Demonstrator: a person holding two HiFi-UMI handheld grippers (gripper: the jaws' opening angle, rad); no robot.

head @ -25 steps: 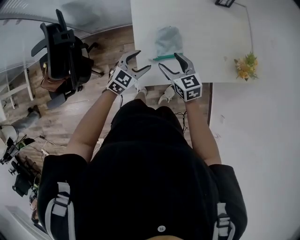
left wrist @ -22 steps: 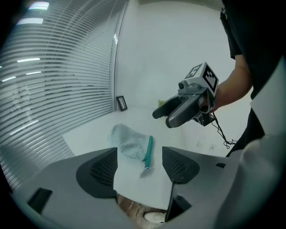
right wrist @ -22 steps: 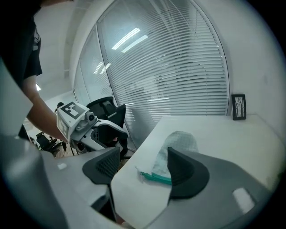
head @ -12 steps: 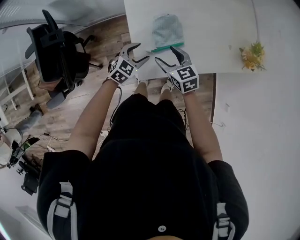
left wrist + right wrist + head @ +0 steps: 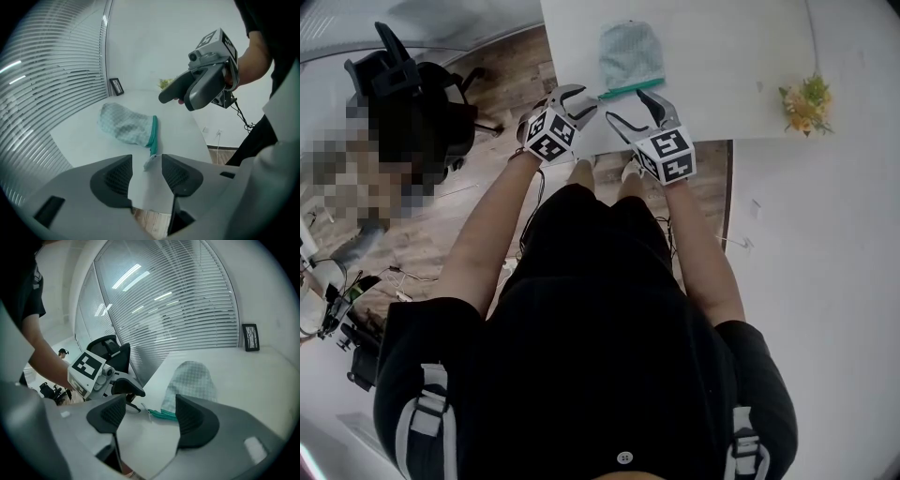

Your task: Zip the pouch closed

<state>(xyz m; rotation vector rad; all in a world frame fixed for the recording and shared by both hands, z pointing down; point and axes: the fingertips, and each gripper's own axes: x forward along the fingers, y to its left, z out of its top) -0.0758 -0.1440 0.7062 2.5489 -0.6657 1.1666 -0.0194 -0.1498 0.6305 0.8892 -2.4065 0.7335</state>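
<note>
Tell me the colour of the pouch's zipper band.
Teal green zipper band on the pouch; clearest in the left gripper view.

On the table, pouch left of flowers.

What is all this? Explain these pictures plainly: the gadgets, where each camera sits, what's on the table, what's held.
No robot here: a person stands at a white table with a hand-held gripper in each hand, a two-jaw clamp bearing a marker cube. One picture comes from a camera on the person's head, looking down on the left hand-held gripper and the right hand-held gripper. The other two come from cameras riding on each gripper, looking along its jaws. On the table lie a pale checked pouch with a green zipper, some flowers and a small picture frame. Nothing is held. The left jaws have just been closing but stand apart, the zipper's tab just ahead between them; the right jaws are open and empty.
</note>
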